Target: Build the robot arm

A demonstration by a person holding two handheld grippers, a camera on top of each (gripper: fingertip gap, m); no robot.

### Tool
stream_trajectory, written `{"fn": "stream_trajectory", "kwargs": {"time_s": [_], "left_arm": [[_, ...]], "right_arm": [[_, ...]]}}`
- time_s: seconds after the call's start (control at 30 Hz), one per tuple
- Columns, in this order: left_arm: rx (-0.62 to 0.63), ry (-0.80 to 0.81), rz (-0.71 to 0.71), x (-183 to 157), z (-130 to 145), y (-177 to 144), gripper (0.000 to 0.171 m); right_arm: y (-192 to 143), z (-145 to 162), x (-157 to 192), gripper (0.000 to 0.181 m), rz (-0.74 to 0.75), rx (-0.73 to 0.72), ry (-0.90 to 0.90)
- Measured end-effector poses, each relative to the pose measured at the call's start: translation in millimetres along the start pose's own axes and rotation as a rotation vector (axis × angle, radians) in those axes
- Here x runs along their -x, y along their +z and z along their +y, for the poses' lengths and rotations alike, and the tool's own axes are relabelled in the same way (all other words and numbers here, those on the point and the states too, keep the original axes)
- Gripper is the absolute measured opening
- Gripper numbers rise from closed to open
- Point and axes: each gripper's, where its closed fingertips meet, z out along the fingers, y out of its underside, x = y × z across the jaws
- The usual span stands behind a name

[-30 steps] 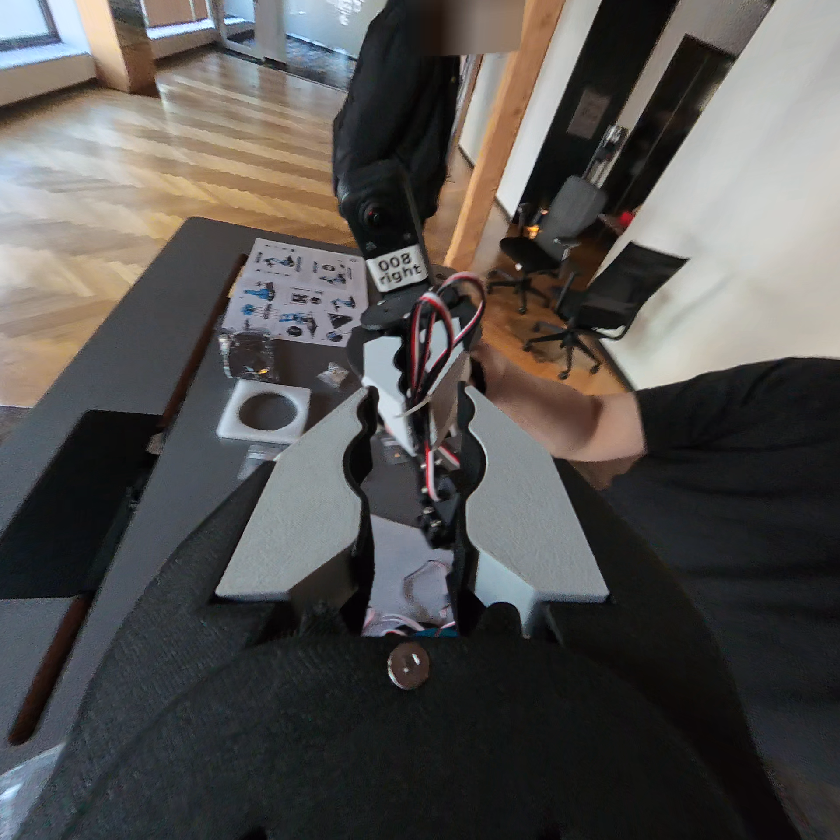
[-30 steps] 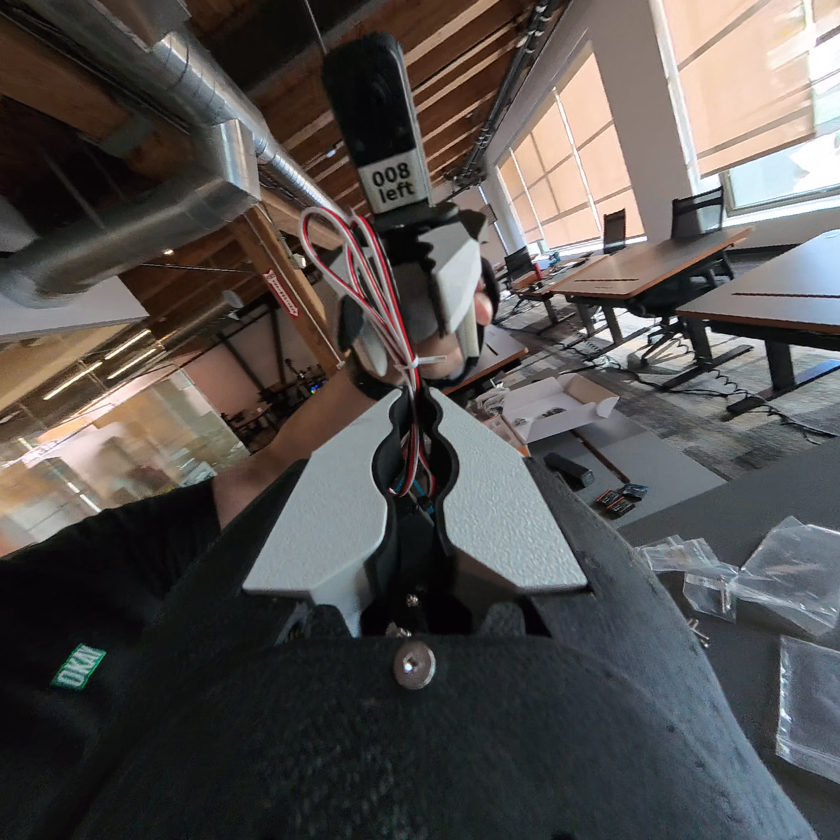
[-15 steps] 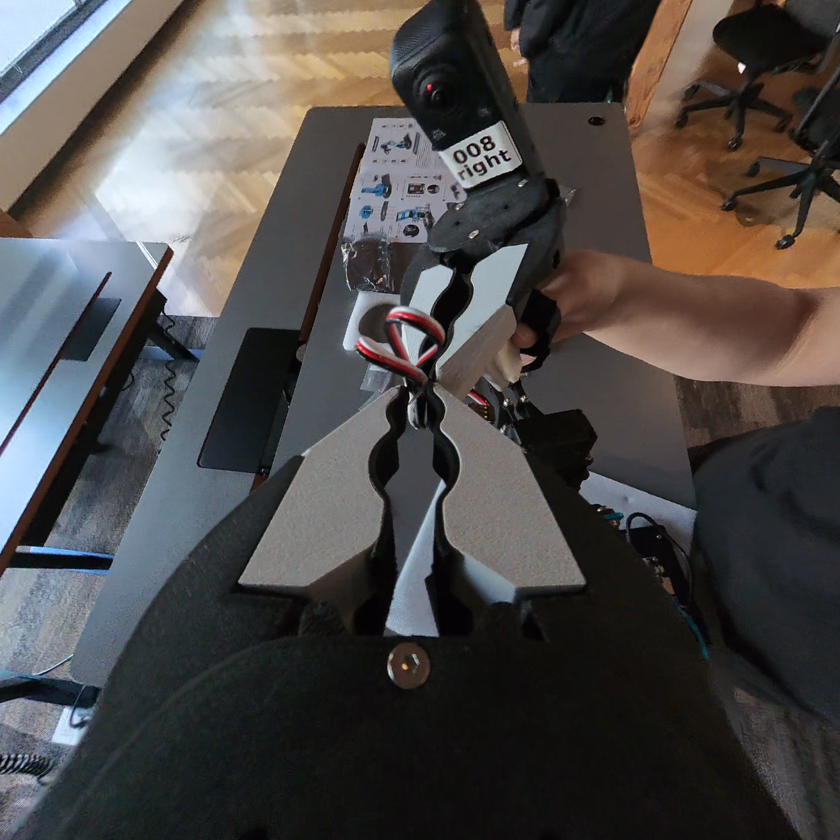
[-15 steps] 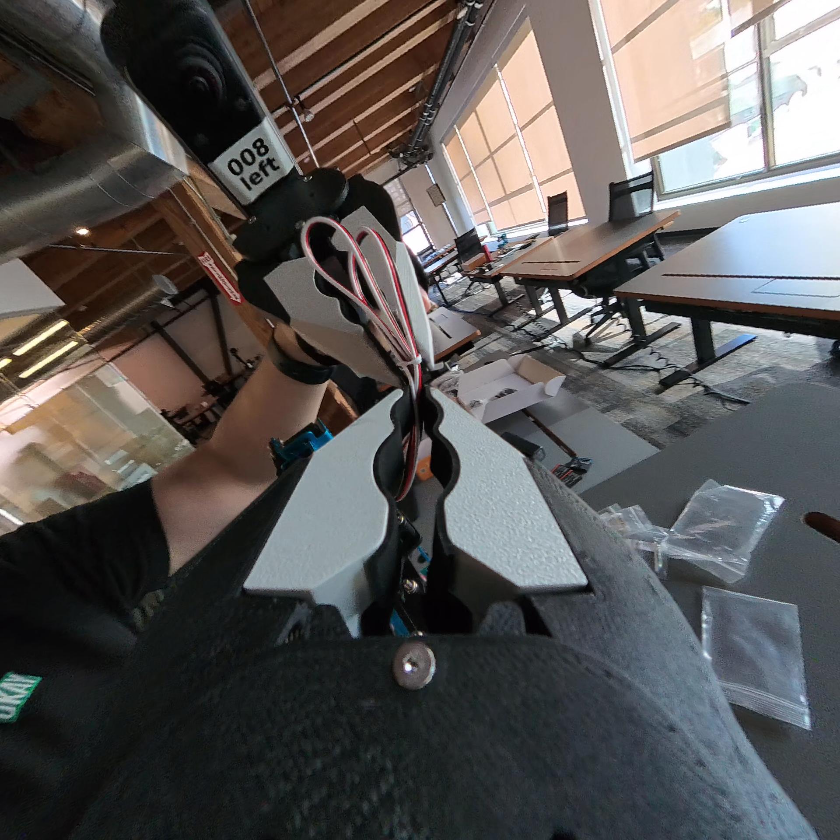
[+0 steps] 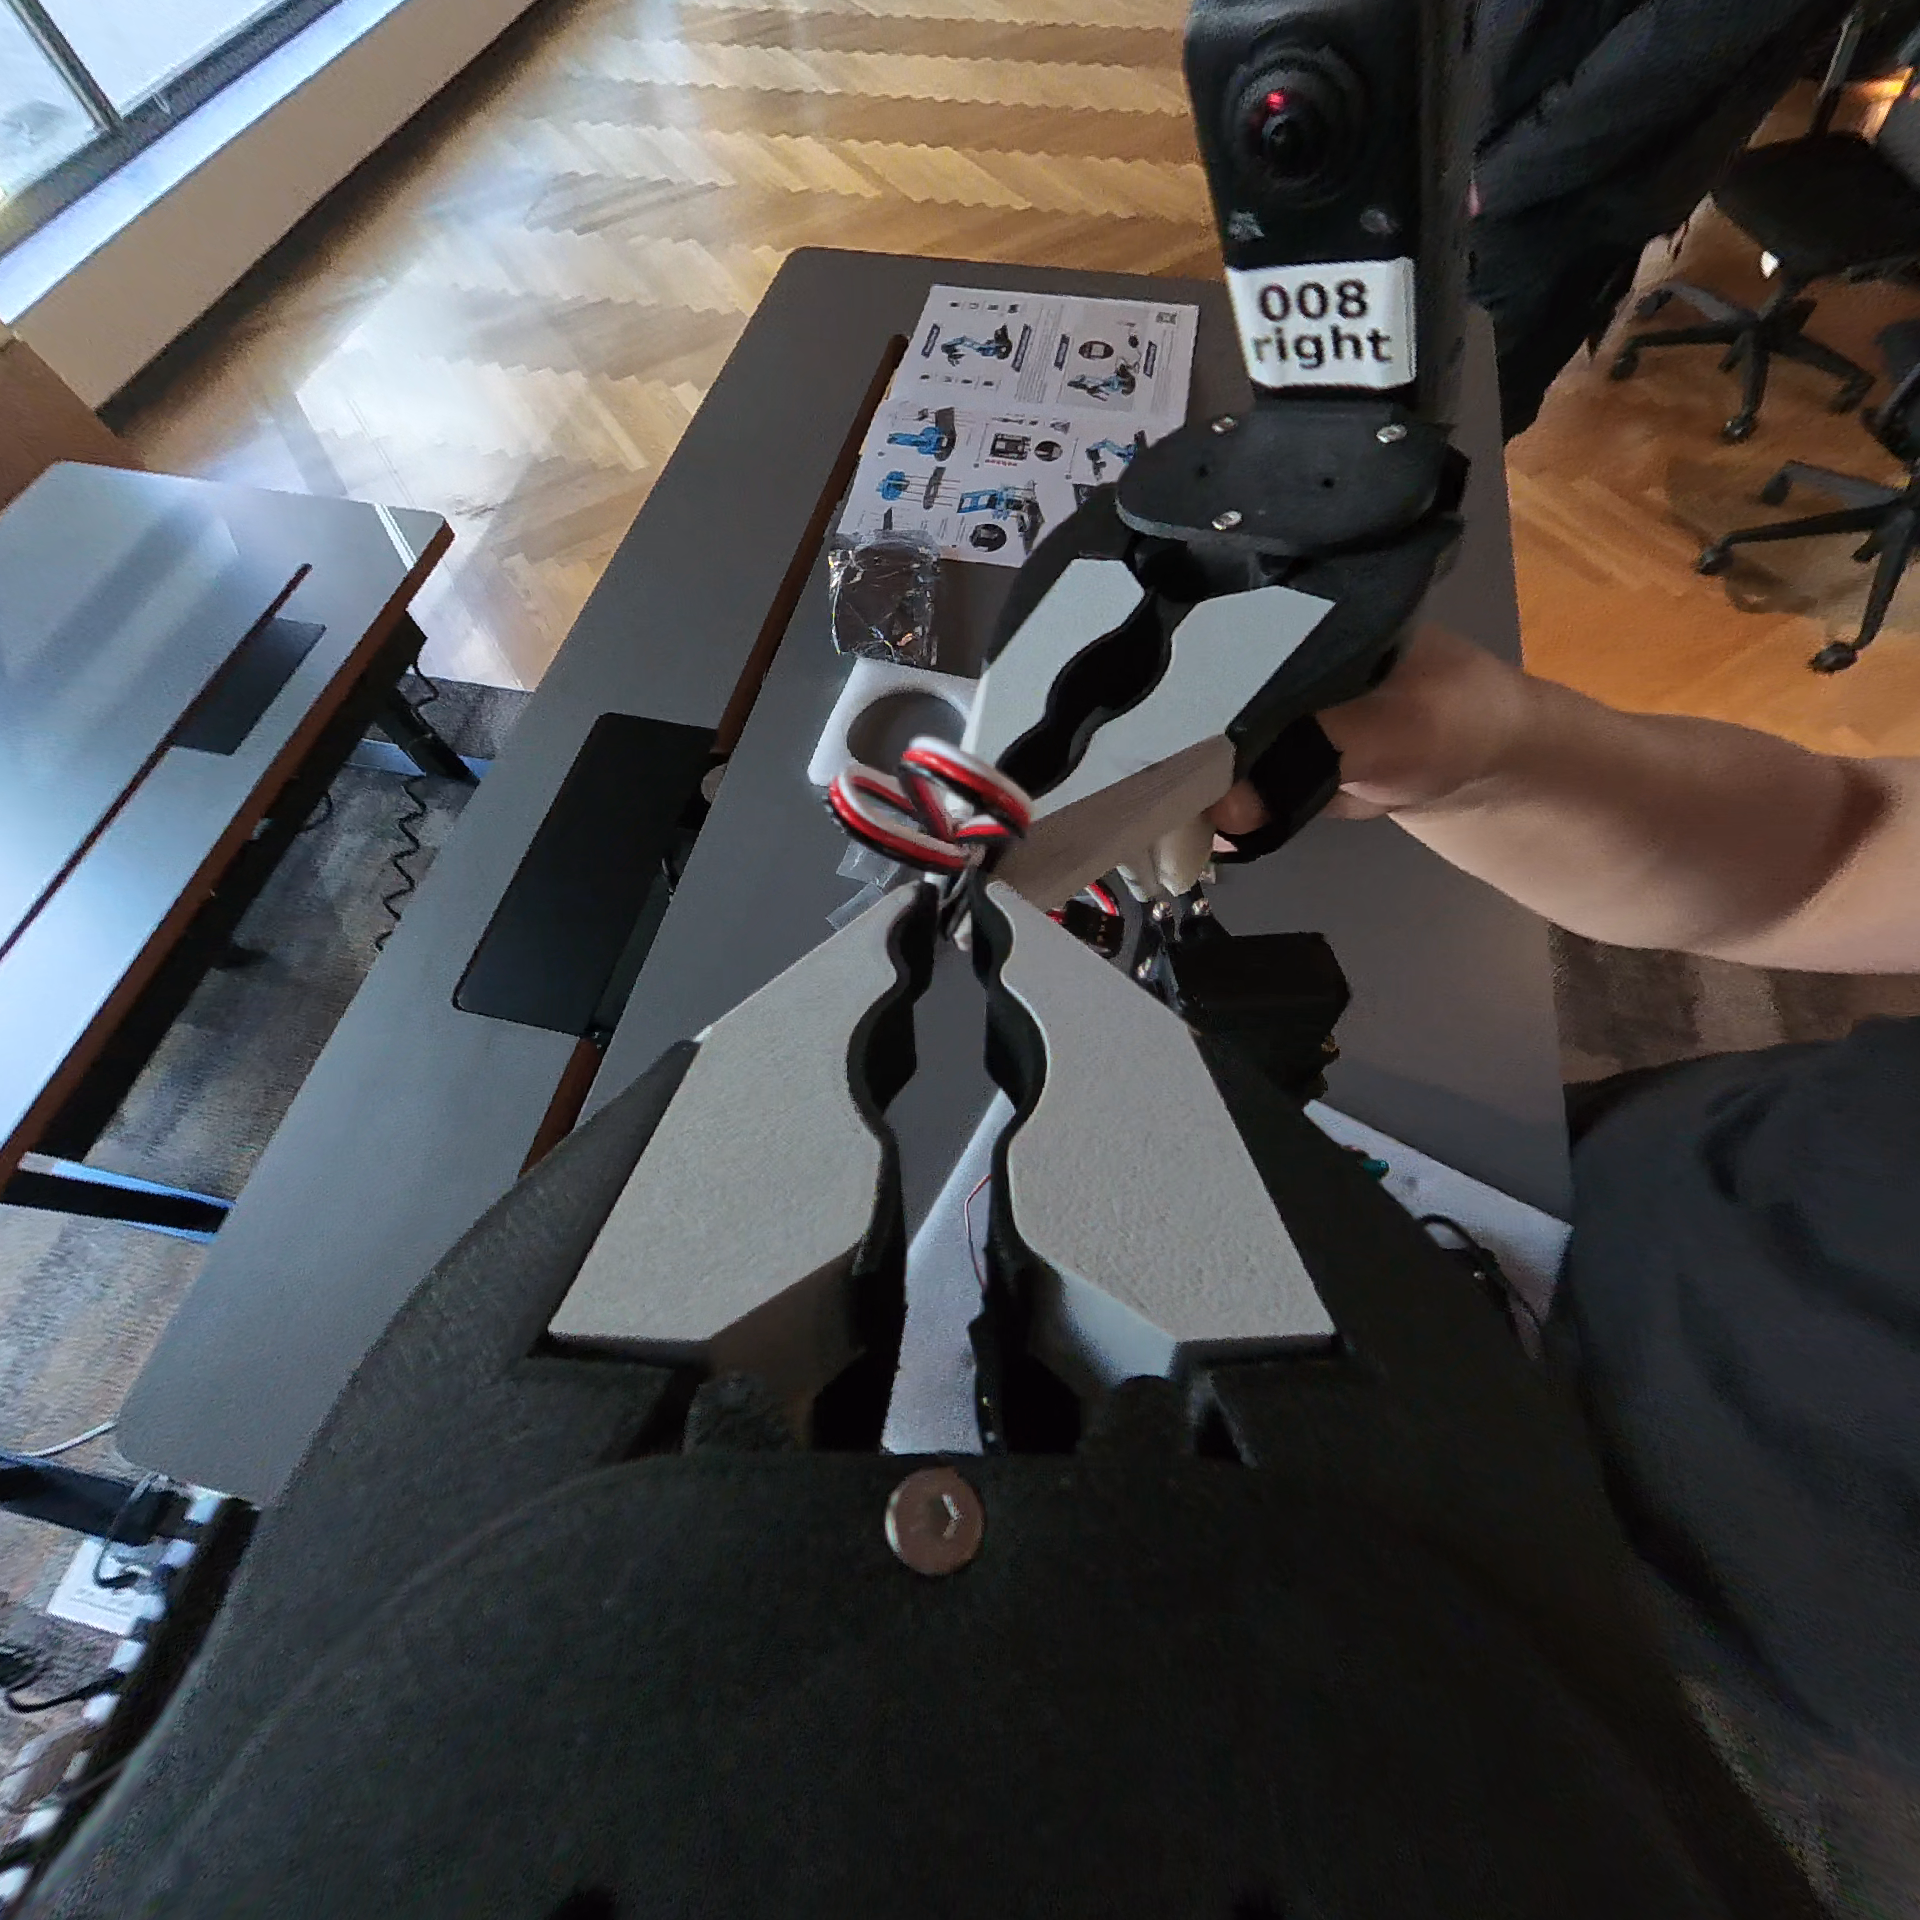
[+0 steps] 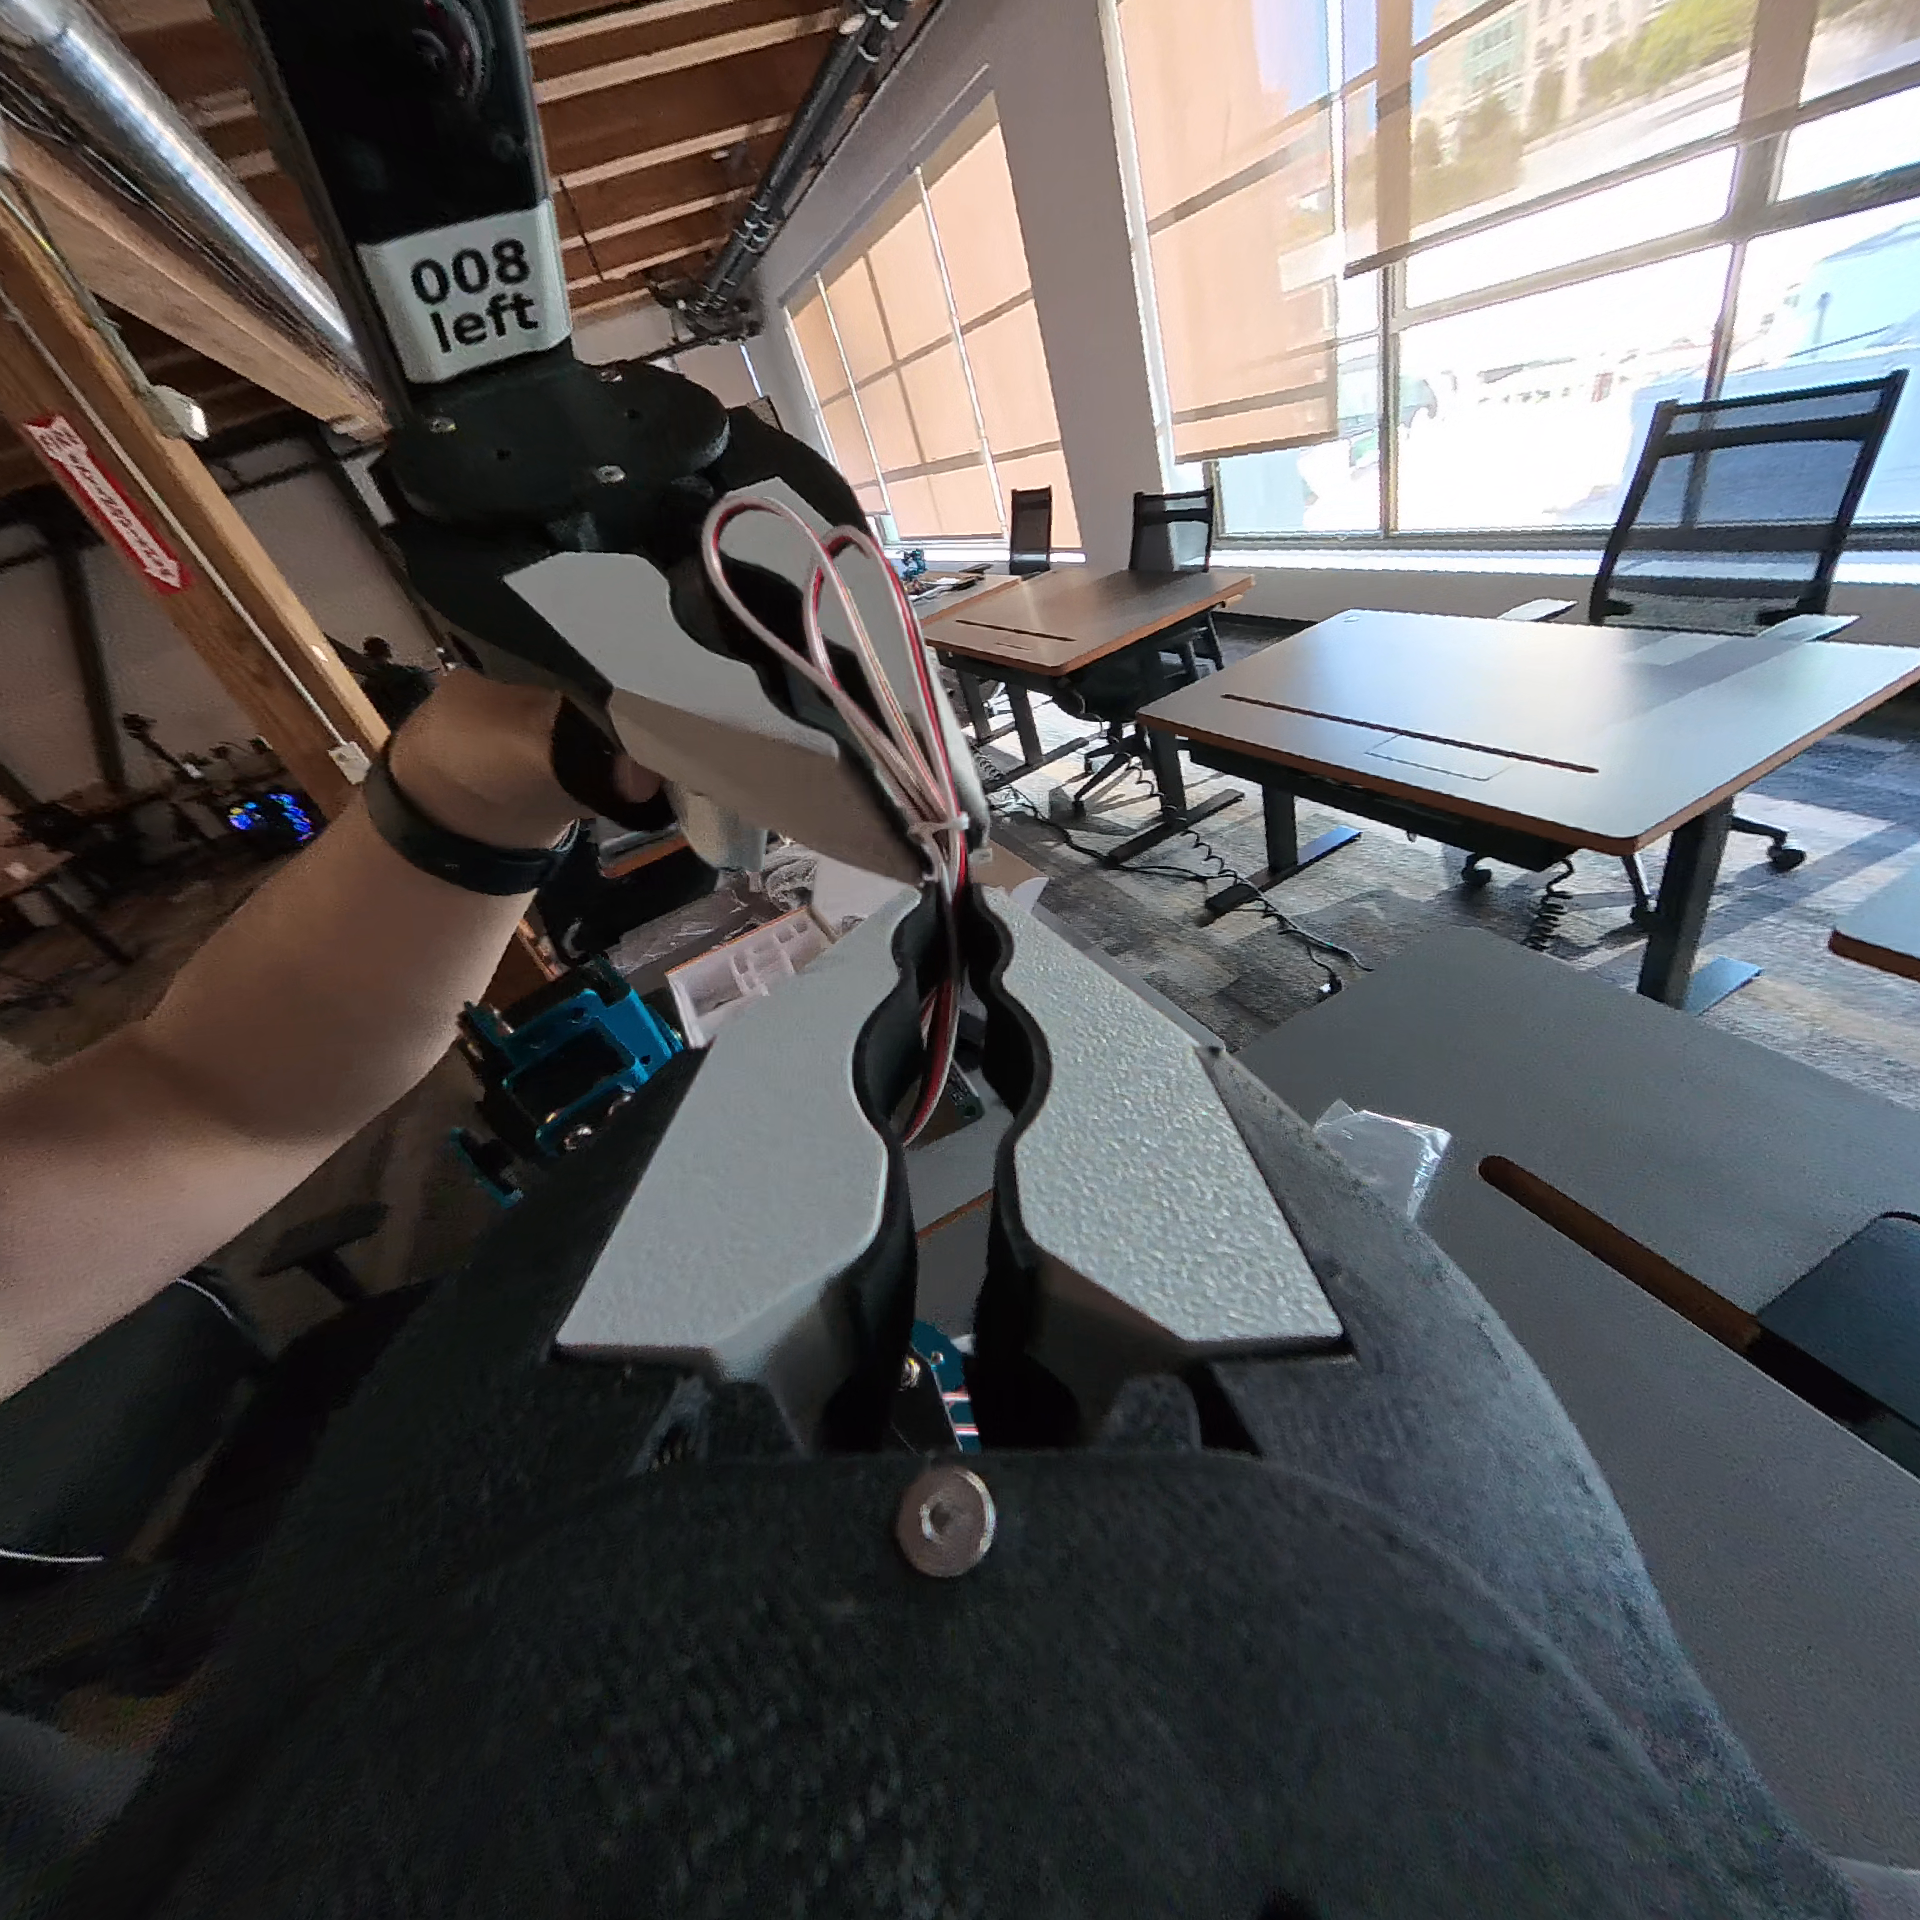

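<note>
A bundle of red, white and black wires, looped and tied, hangs in the air between both grippers. My left gripper is shut on the wires just below the loops. My right gripper meets it tip to tip from the far side. In the right wrist view my right gripper is shut on the same wires, which run down between its fingers. The left gripper shows above it, with the wire loops lying against its fingers. Both are held well above the dark grey table.
On the table lie a printed instruction sheet, a black bagged part, a white foam square with a round hole and black servo parts. A blue metal bracket and clear plastic bags lie nearby. Desks and office chairs stand around. Less than 4 cm separates the two grippers' tips.
My left gripper stood open around the wires one second ago and is now shut on them. Both grippers have tilted, so the left view now looks down on the table.
</note>
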Motion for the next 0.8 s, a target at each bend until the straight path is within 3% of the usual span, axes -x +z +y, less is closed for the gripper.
{"fn": "stream_trajectory", "kwargs": {"time_s": [0.2,0.4,0.67,0.8], "left_arm": [[0.021,0.100,-0.098,0.1,4.0,-4.0,0.000],[0.082,0.008,-0.119,-0.8,9.8,-15.2,0.000],[0.104,-0.358,-0.123,-10.7,0.3,-31.3,0.000],[0.085,-0.436,-0.092,-4.7,-12.9,-50.8,0.000]], "right_arm": [[4.3,0.4,0.1,0.002,0.008,0.016,0.018],[9.3,3.8,-1.9,0.003,0.118,0.067,-0.100],[14.3,1.7,1.8,0.003,0.294,0.138,-0.303],[13.2,3.2,-0.4,0.003,0.373,0.200,-0.424]]}}
